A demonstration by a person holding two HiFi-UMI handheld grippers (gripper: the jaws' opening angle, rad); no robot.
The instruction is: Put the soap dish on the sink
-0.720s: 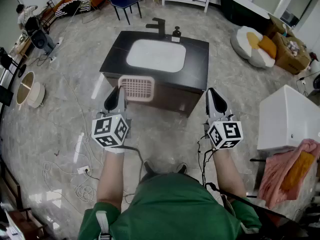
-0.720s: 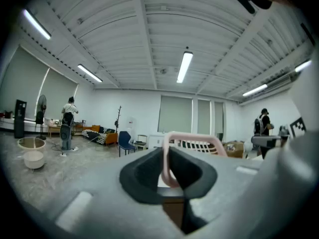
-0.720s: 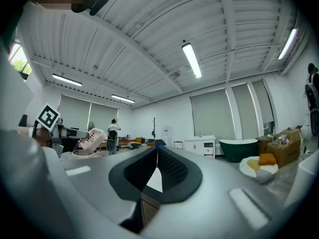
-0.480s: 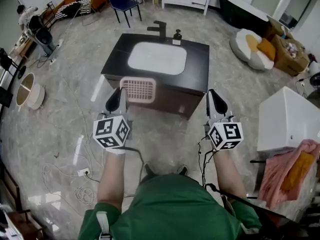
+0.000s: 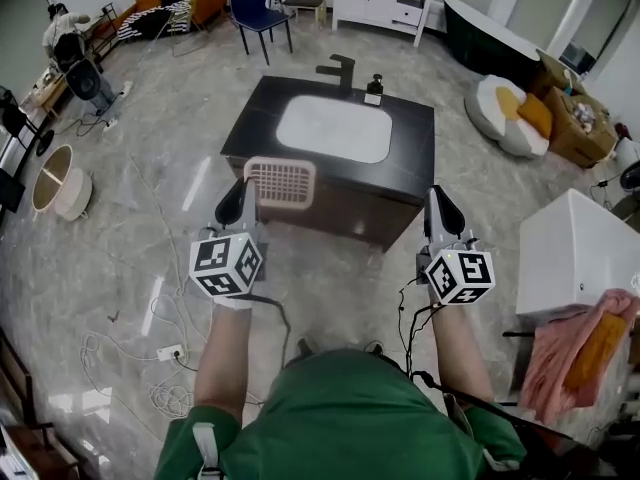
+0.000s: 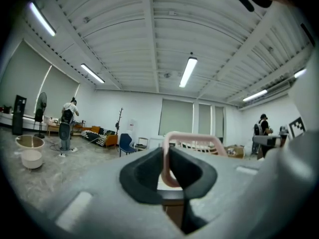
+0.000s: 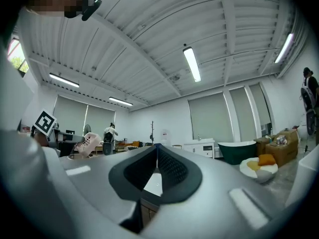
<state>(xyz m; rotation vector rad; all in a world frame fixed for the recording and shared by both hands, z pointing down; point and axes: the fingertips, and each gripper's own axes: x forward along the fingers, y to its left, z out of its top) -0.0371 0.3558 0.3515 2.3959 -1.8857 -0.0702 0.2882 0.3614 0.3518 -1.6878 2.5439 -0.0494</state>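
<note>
A pink slatted soap dish (image 5: 280, 183) hangs in front of the black vanity top (image 5: 412, 140), below its near left edge. My left gripper (image 5: 241, 190) is shut on the dish's left rim. In the left gripper view the pink rim (image 6: 192, 137) runs up between the dark pads of the left gripper (image 6: 167, 167). The white sink basin (image 5: 335, 128) is set in the vanity top, with a black faucet (image 5: 340, 68) and a soap bottle (image 5: 374, 86) behind it. My right gripper (image 5: 440, 204) is level with the left one, shut on nothing; its right gripper view shows the jaws (image 7: 156, 169) closed and the dish (image 7: 88, 143) off to the left.
A white cabinet (image 5: 575, 253) with a pink cloth (image 5: 580, 343) over a rack stands at the right. Cables and a power strip (image 5: 165, 350) lie on the marble floor at the left. A blue chair (image 5: 255, 3), a dark bathtub (image 5: 490, 23) and cushions (image 5: 510, 98) stand beyond the vanity.
The view has shifted: the vanity now sits lower and further right in the head view. Both grippers keep their pose, the left still holding the dish.
</note>
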